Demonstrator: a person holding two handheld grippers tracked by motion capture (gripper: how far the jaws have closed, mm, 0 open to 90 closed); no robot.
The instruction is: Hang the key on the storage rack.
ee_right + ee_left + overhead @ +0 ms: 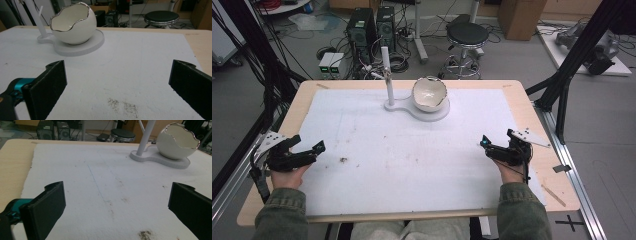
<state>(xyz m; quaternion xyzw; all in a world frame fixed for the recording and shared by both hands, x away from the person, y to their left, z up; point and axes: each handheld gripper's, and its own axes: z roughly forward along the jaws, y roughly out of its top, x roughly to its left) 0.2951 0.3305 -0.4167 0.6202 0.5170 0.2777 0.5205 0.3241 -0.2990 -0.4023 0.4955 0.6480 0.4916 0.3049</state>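
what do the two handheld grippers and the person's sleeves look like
Both the left gripper and the right gripper are black, with flat rectangular jaws, a teal part by one jaw, a grey three-cornered plate on top and a black cable. The sleeves are olive green.

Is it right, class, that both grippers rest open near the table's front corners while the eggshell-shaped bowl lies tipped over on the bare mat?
Not quite. The eggshell-shaped bowl sits upright on its white stand, as the right gripper view shows. The left gripper and right gripper are indeed open.
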